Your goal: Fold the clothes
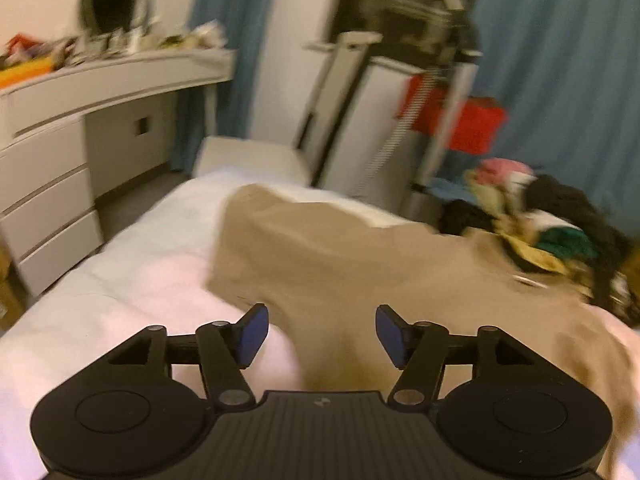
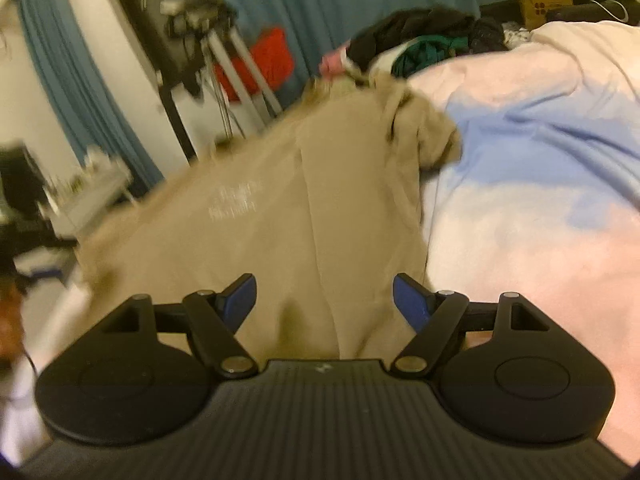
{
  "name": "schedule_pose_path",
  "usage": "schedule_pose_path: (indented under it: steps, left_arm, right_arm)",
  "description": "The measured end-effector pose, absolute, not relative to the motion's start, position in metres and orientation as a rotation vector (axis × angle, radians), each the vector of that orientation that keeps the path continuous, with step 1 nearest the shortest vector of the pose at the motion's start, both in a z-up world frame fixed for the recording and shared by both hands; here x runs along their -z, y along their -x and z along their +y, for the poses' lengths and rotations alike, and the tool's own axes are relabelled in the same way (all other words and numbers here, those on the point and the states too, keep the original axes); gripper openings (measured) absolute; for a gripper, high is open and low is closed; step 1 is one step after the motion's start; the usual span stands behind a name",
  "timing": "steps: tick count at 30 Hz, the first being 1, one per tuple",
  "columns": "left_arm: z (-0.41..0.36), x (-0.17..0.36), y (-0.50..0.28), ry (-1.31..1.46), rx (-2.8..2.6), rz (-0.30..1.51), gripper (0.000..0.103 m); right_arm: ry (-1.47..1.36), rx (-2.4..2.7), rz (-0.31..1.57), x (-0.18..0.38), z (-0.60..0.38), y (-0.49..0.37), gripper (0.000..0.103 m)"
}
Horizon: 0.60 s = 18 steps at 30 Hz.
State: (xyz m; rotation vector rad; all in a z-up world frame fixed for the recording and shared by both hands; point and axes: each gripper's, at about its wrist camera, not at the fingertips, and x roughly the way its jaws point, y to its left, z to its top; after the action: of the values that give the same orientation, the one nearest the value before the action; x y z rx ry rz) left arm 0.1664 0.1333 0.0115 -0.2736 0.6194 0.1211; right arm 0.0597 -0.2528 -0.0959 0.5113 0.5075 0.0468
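A tan garment (image 1: 340, 256) lies spread on the pale pink bed (image 1: 120, 280). It also shows in the right wrist view (image 2: 256, 216) with faint white lettering and a rumpled end at the far side. My left gripper (image 1: 321, 334) is open, its blue pads (image 1: 252, 334) apart above the near edge of the garment. My right gripper (image 2: 325, 302) is open too, with its pads (image 2: 412, 304) spread over the garment's near end. Neither gripper holds cloth. Both views are blurred.
A heap of mixed clothes (image 1: 556, 232) lies on the bed beyond the garment, also in the right wrist view (image 2: 424, 40). A white dresser (image 1: 52, 168) stands left of the bed. A tripod and red item (image 1: 460, 120) stand by blue curtains (image 1: 568, 60).
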Motion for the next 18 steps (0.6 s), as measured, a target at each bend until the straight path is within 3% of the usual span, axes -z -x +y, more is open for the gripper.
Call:
schedule_pose_path:
  steps: [6, 11, 18]
  left_arm:
    - [0.076, -0.008, -0.119, 0.261, 0.022, 0.608, 0.064]
    - [0.031, 0.0, -0.081, 0.242, 0.129, 0.6, 0.065]
    - [-0.012, 0.021, -0.059, 0.233, 0.238, 0.608, 0.067]
  right_arm:
    - [-0.945, -0.071, 0.354, 0.09, -0.334, -0.061, 0.078]
    - [-1.166, -0.105, 0.399, 0.128, -0.379, -0.104, 0.078]
    - [-1.256, -0.159, 0.395, 0.155, -0.368, -0.163, 0.079]
